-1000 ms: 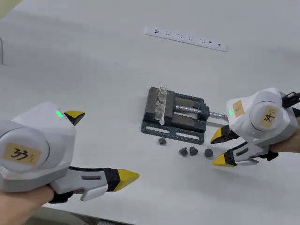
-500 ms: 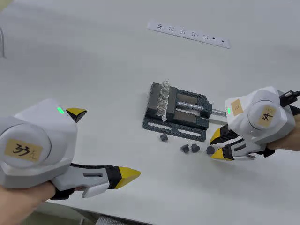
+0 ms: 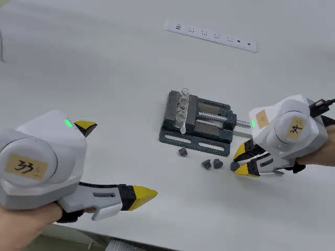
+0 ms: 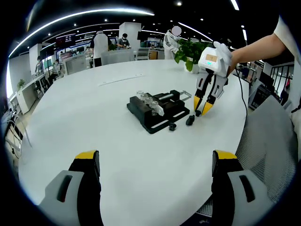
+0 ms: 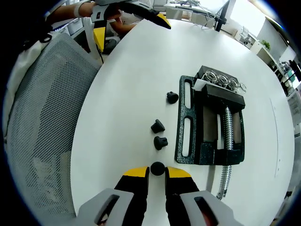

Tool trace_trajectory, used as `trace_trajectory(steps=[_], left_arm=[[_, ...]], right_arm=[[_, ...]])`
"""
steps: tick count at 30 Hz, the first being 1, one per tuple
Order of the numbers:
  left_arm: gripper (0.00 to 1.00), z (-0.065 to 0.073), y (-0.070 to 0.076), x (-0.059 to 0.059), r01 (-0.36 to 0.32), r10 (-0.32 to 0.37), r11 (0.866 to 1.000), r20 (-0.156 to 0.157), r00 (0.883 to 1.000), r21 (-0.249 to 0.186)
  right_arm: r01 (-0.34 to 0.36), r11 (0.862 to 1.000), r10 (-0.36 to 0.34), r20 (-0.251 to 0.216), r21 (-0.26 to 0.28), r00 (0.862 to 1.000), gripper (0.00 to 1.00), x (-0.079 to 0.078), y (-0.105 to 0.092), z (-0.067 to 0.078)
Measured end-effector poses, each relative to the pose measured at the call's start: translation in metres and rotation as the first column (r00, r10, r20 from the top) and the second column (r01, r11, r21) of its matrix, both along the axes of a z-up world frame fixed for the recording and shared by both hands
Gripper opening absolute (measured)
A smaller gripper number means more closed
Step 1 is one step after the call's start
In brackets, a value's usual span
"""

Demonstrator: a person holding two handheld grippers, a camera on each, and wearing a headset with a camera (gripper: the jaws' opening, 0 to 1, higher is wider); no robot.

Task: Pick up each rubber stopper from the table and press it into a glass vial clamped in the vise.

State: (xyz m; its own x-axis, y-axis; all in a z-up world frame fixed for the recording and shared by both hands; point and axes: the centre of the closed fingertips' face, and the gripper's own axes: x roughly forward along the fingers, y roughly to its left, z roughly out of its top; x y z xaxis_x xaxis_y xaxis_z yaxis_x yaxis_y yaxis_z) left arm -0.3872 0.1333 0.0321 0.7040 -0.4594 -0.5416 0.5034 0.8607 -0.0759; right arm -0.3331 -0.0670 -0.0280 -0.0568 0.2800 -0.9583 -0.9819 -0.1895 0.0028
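Observation:
A dark vise (image 3: 201, 128) stands mid-table with clear glass vials (image 3: 182, 107) clamped in a row at its left end. Several dark rubber stoppers lie in front of it: one (image 3: 182, 152) apart, two (image 3: 212, 164) side by side. My right gripper (image 3: 239, 161) is low on the table, its yellow tips closed against a further stopper (image 5: 157, 168), which rests on the table beside the vise (image 5: 207, 122). My left gripper (image 3: 115, 159) hovers at the near left, wide open with nothing between its jaws (image 4: 155, 162), far from the vise (image 4: 157, 110).
A white power strip (image 3: 212, 36) lies at the far side of the round white table (image 3: 104, 78). A grey mesh chair (image 5: 42, 117) stands at the table's edge beside the right gripper. People and desks are in the background.
My right gripper has slid left to the rightmost stopper and its jaws have narrowed onto it. The left gripper has stayed where it was, open.

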Motion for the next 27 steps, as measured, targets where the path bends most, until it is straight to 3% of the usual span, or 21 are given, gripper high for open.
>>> trace_trajectory(steps=[10, 13, 27], left_arm=[[0.99, -0.001, -0.001, -0.001, 0.0, 0.0, 1.0, -0.001, 1.0, -0.002], [0.99, -0.001, -0.001, -0.001, 0.0, 0.0, 1.0, 0.0, 1.0, -0.002], [0.99, -0.001, -0.008, 0.001, 0.023, -0.023, 1.0, 0.006, 1.0, -0.006]], right_arm=[[-0.018, 1.0, 0.018, 0.007, -0.004, 1.0, 0.08, 0.001, 0.002, 0.0], [-0.003, 1.0, 0.002, -0.024, -0.008, 1.0, 0.08, -0.001, 0.002, 0.001], [0.035, 0.999, -0.033, -0.054, 0.036, 0.998, 0.07, 0.015, 0.015, 0.028]])
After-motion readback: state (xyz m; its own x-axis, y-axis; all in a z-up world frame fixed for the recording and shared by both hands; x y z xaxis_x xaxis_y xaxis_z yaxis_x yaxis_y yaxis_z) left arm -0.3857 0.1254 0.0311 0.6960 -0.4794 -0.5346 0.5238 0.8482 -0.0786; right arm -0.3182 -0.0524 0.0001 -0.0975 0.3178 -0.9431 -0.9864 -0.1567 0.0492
